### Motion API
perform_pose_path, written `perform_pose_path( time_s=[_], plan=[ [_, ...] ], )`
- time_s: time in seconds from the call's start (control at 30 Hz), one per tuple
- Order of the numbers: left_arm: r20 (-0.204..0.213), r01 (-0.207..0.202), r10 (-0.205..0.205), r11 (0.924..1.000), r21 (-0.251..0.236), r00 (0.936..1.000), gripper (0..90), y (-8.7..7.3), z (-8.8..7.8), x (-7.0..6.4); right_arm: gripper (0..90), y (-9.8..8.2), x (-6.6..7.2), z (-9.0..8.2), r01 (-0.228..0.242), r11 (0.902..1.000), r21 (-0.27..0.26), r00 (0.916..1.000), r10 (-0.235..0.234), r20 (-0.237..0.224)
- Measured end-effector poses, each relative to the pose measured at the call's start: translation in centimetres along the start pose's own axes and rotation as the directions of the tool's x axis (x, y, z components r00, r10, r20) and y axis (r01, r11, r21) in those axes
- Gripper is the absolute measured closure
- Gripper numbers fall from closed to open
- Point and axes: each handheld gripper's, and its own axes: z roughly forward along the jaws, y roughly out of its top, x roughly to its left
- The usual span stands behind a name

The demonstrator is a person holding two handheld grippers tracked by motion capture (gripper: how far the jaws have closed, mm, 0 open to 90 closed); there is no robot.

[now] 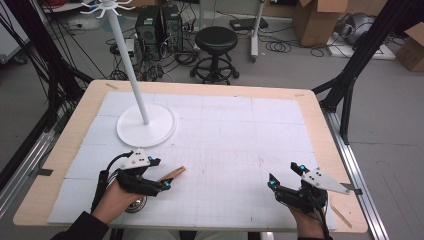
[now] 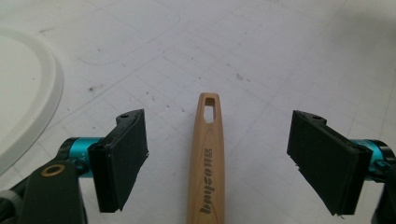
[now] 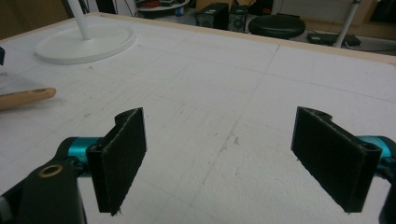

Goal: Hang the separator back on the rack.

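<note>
Low at seven o'clock on the bench (image 1: 210, 90), left gripper (image 1: 162, 175) stands wide open astride the wooden handle (image 2: 207, 154), pads clear of it; right gripper (image 1: 285, 174) at five o'clock gapes wide, holding nothing.

White stand (image 1: 146, 125), black stool (image 1: 216, 41), boxes (image 1: 320, 20).

Left tool (image 2: 217, 158) stands wide open — both black pads clear of the wooden handle (image 2: 207, 158) lying between them on the bench (image 2: 280, 56). The handle's slotted end points away, printed lettering running along it. A white round base (image 2: 28, 107) sits off to the side.
</note>
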Motion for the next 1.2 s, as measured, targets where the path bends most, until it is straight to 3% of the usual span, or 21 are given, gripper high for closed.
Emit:
perform_pose_path(
  time_s=[0.1,0.2,0.37,0.53,0.83,1.2],
  plan=[
    [-0.033,-0.033,0.035,0.9970,0.070,0.9988,24.8,-0.1,1.1,-0.1,16.9,0.0,0.0,0.0,-0.003,1.0000,0.005,1.0000,0.003,-0.002],
    [-0.029,-0.034,0.037,0.9931,0.112,0.9989,27.7,-0.3,1.6,0.1,16.9,0.0,0.0,0.1,-0.002,1.0000,0.004,1.0000,0.002,-0.003],
    [-0.022,-0.032,0.035,0.9896,0.140,0.9991,33.0,-0.5,2.0,0.1,16.9,-0.1,0.0,0.1,-0.002,1.0000,0.006,1.0000,0.002,-0.005],
    [-0.033,-0.051,0.058,0.9811,0.187,0.9978,37.2,-0.9,2.6,-0.1,16.9,-0.1,0.0,0.1,0.001,1.0000,0.007,1.0000,0.000,-0.008],
    [-0.034,-0.049,0.056,0.9790,0.198,0.9978,45.5,-1.0,2.7,0.0,16.9,-0.1,0.0,0.1,0.000,1.0000,0.007,1.0000,0.000,-0.008],
    [0.003,-0.059,0.060,0.9782,0.199,0.9982,59.0,-1.0,2.8,0.0,17.0,-0.1,0.0,0.1,-0.004,1.0000,0.008,0.9999,0.004,-0.010]
  ],
)
